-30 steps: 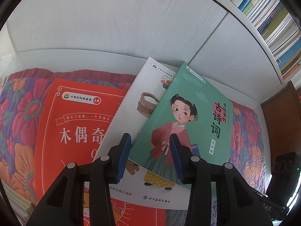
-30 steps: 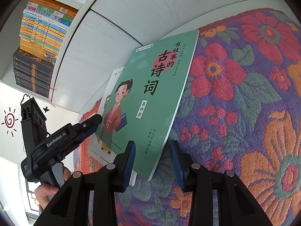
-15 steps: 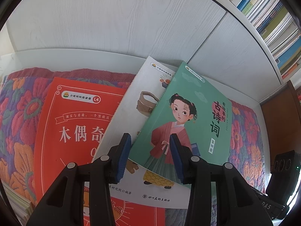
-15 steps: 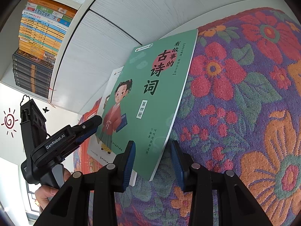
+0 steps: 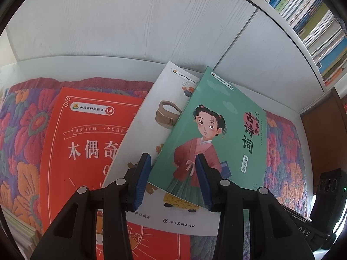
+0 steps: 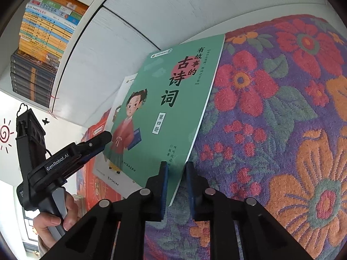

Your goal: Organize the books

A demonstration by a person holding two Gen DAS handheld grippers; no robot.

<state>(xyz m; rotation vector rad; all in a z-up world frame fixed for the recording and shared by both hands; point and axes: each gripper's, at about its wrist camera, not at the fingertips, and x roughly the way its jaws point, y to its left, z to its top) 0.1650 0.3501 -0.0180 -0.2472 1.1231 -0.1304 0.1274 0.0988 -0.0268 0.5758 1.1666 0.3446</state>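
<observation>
- The right gripper point(image 6: 175, 183) is closing its jaws on the near corner of the green book point(image 6: 171, 108); the corner sits between the blue pads, though I can't tell whether they press on it yet.
- The left gripper point(image 5: 173, 181) hangs with its fingers spread partway, above the lower edge of the same cover, pinching nothing.
- The green book lies on top of the pile, tilted, its long axis running away from the right fingers toward the white cabinet front point(image 5: 130, 26). Its spine edge rests on the white book point(image 5: 151, 117), its free long edge over the floral cloth point(image 6: 271, 130).
- Beneath the white book lies the red book point(image 5: 86, 151), flat on the cloth, to the left.
- As I judge it, the right hand is the nearer one for the lift: it has the corner, so the book would swing up from that end.
- Shelved books point(image 6: 43, 32) stand up behind the cabinet edge.
</observation>
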